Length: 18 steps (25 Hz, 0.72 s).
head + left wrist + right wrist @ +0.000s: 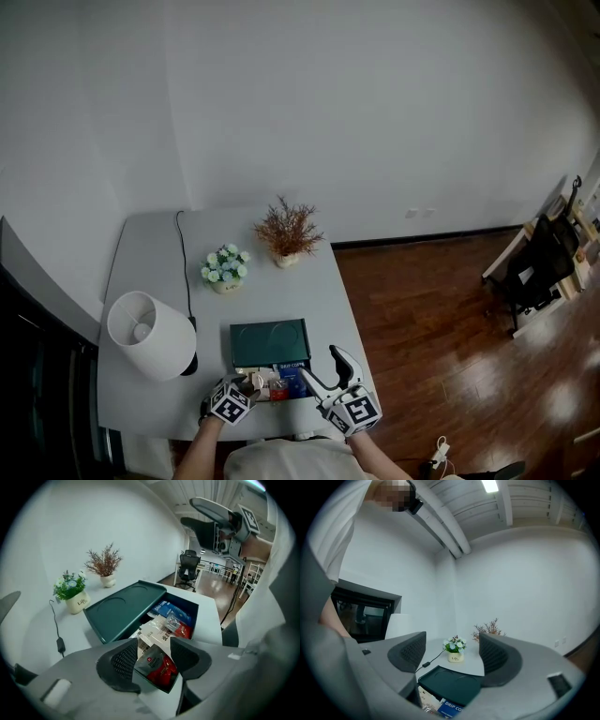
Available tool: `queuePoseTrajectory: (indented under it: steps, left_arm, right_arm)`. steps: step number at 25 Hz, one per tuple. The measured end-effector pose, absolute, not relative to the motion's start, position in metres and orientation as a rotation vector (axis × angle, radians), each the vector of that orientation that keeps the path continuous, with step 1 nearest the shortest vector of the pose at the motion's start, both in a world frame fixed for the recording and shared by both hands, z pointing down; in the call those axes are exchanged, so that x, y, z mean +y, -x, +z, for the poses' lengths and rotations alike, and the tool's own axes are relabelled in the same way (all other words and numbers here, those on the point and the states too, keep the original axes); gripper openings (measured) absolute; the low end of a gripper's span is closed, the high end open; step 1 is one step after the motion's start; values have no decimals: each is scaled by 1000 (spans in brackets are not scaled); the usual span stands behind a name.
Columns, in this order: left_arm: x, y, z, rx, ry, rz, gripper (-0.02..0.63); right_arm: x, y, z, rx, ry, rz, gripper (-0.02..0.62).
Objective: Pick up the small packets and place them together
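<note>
Clasping a red packet, left tongs; right tongs wide, empty

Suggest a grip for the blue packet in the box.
Likely pinch the blue packet by its uncovered edge, from above: it lies flat in the open box, whose walls block the sides, and a clear packet overlaps one end.

Tray: dk green plastic, matt, smooth. Next to it, white packets, paper-looking, matt. Blue packet by them: glossy film. Red packet, furthest from tray: shiny crinkled foil. Surface under tray: pale grey, smooth, matt. Floor right of tray: polished wood w/ glare.
</note>
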State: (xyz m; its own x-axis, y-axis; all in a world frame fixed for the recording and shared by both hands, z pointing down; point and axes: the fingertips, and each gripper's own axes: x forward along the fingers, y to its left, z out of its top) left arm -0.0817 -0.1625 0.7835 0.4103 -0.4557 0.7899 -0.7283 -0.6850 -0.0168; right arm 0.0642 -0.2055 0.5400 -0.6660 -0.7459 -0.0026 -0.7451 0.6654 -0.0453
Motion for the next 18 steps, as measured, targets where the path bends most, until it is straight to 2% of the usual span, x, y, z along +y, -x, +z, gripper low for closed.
queuePoseTrajectory:
  steps: [6, 10, 14, 18]
  left_arm:
    - [-158, 80, 807, -896, -2316, 1288, 170]
    - [-156, 82, 808, -906, -2316, 1340, 73]
    - [-154, 83, 805, -938, -2328, 1348, 11]
    - [-158, 82, 792, -1003, -2347, 1301, 9]
  right_arm:
    - [-209, -75, 540, 2820, 1303, -79, 345]
    - [-209, -79, 542, 2805, 1313, -115, 345]
    - [-210, -78, 544, 2797, 1307, -143, 345]
    - [-211, -77, 545, 2796, 1299, -160, 345]
